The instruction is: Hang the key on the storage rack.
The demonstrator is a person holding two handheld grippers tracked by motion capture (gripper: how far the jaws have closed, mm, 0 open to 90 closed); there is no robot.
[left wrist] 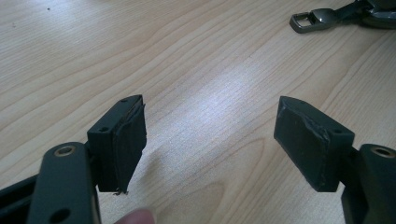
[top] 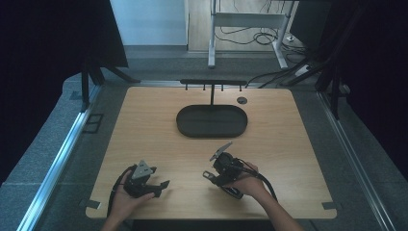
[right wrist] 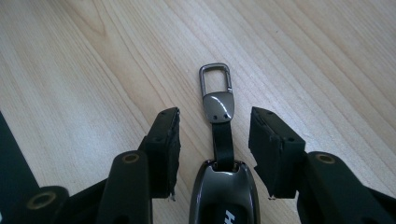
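High view: the wooden counter [top: 144, 125] carries a dark oval tray [top: 211, 121] at its far middle. Nearer, the left gripper [top: 163, 185] rests released, while the right gripper [top: 208, 176] straddles a key fob [right wrist: 223, 186] lying flat, pads [right wrist: 163, 149] apart from its strap.

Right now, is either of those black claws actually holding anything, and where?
Nothing is held. The car key fob lies between the right gripper's jaws, but the pads stand clear of it. The left gripper is open.
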